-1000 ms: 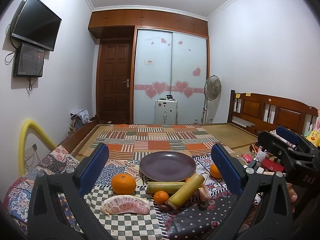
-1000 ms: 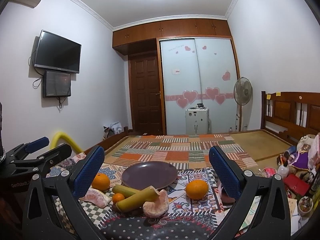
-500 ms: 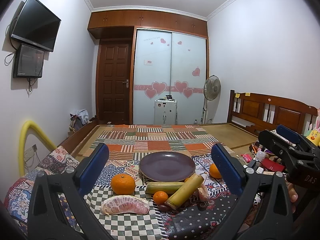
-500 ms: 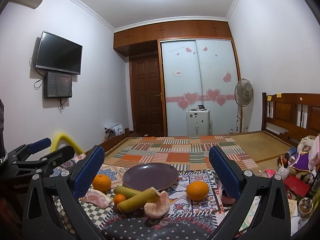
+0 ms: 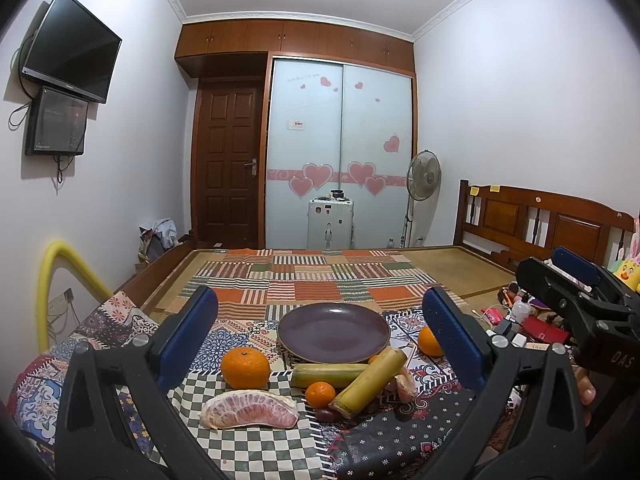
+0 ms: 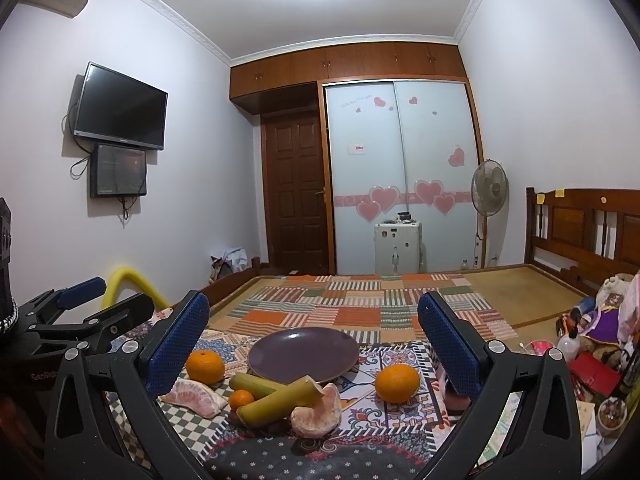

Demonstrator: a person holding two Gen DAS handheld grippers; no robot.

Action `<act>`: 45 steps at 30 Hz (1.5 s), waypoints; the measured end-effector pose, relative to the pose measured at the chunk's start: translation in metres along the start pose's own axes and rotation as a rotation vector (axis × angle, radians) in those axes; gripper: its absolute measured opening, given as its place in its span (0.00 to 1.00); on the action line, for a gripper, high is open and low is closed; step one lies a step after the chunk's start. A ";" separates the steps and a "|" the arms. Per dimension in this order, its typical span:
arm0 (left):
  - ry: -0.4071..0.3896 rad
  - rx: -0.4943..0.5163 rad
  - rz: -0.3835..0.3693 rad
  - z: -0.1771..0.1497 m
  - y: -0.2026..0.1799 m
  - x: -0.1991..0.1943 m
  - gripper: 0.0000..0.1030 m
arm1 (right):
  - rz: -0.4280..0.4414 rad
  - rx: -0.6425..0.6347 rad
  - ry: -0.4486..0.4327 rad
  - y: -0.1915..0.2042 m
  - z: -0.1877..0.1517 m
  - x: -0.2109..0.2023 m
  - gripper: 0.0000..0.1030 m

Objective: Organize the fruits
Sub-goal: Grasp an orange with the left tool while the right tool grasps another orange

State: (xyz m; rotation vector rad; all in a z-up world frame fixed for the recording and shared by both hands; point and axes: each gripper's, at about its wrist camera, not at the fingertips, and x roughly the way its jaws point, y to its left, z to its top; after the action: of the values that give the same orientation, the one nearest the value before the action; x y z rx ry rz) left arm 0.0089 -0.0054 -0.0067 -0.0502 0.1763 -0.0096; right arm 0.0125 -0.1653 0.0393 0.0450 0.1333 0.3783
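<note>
Before the purple plate [image 5: 333,332], both grippers' fingers [image 5: 188,336] spread, empty

Plate [image 5: 333,326]: purple. Oranges [image 5: 245,368]: orange. Pomelo segment [image 5: 250,409]: pink. Sugarcane pieces [image 5: 370,382]: yellow-green. Cloth [image 5: 256,450] beneath the plate: green-white checks, floral patchwork. Fingers [image 5: 188,336]: blue.

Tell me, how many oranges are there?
3. A big orange left of the plate, another big orange on its right, and a small orange by the green stalks. More could be hidden.
</note>
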 end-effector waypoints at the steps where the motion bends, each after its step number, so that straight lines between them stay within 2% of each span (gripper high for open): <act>1: 0.000 0.001 0.000 0.000 0.000 0.000 1.00 | 0.000 -0.001 0.000 0.001 0.000 0.000 1.00; 9: 0.012 -0.003 -0.006 -0.002 0.002 0.002 1.00 | 0.001 -0.003 0.006 0.000 -0.004 0.004 1.00; 15: 0.048 0.004 0.006 -0.008 0.011 0.015 1.00 | -0.034 -0.033 0.044 -0.004 -0.014 0.017 1.00; 20: 0.129 -0.002 0.032 -0.018 0.031 0.040 0.99 | -0.074 -0.047 0.117 -0.022 -0.029 0.041 1.00; 25: 0.232 -0.002 0.068 -0.029 0.056 0.073 0.84 | -0.107 -0.069 0.195 -0.041 -0.040 0.064 1.00; 28: 0.302 0.015 0.087 -0.038 0.068 0.096 0.82 | -0.122 -0.081 0.242 -0.052 -0.047 0.079 1.00; 32: 0.380 0.028 0.090 -0.050 0.079 0.124 0.76 | -0.144 -0.101 0.317 -0.066 -0.057 0.101 0.92; 36: 0.432 0.040 0.093 -0.060 0.088 0.146 0.75 | -0.148 -0.091 0.394 -0.079 -0.065 0.121 0.83; 44: 0.544 0.029 0.054 -0.076 0.101 0.179 0.75 | -0.117 -0.041 0.524 -0.099 -0.082 0.151 0.78; 45: 0.558 0.028 0.051 -0.079 0.102 0.183 0.75 | -0.114 -0.037 0.545 -0.100 -0.083 0.155 0.74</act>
State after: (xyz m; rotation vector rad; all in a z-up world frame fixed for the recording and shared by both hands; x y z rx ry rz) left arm 0.1754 0.0898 -0.1217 -0.0134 0.7350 0.0249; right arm 0.1799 -0.1992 -0.0690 -0.1038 0.6639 0.2717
